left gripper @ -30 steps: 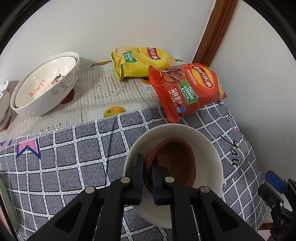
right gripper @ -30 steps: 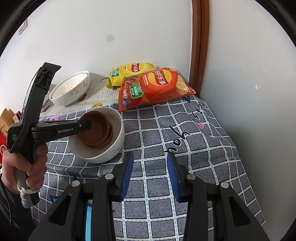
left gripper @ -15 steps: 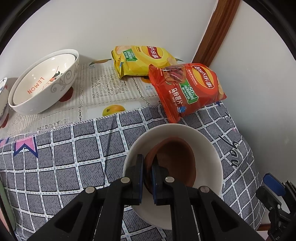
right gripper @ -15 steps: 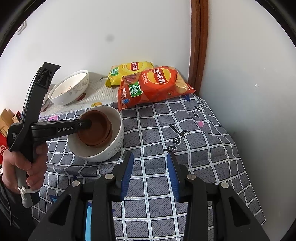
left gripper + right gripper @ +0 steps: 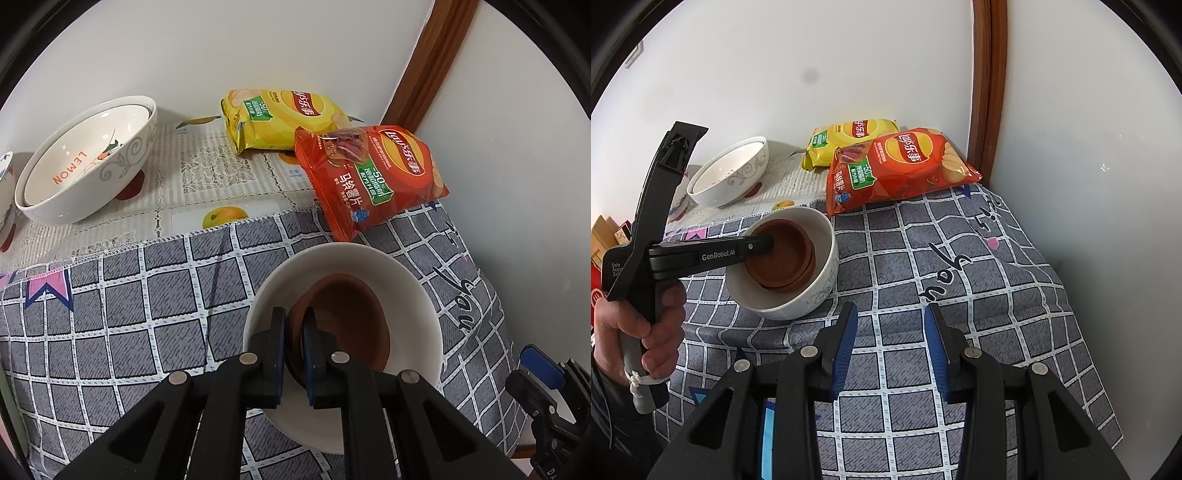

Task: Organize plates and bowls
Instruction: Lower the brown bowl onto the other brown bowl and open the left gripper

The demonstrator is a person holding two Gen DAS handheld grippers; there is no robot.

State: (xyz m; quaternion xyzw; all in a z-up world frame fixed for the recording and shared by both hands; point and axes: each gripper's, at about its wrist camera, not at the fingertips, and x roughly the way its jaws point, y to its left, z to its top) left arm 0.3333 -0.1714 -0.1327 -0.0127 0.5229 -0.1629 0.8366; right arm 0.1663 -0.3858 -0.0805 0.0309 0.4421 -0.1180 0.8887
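nesting step — my left gripper (image 5: 293, 334) is clamped on the near rim of the brown bowl (image 5: 351, 321), which sits inside the white bowl (image 5: 413, 291) just ahead. right gripper (image 5: 891, 347) spread wide, empty. next i'd release and back out — gently, no tipping.

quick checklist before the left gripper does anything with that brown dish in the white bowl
1. Left gripper shut on the rim of the brown dish: ok.
2. Brown dish nested inside the white bowl: ok.
3. Dish seated flat rather than tilted: cannot tell.
4. Right gripper open, holding nothing, apart from the bowl: ok.
5. Red chip bag apart from the bowl rim: cannot tell.
6. Lemon bowl apart from the grasp: ok.
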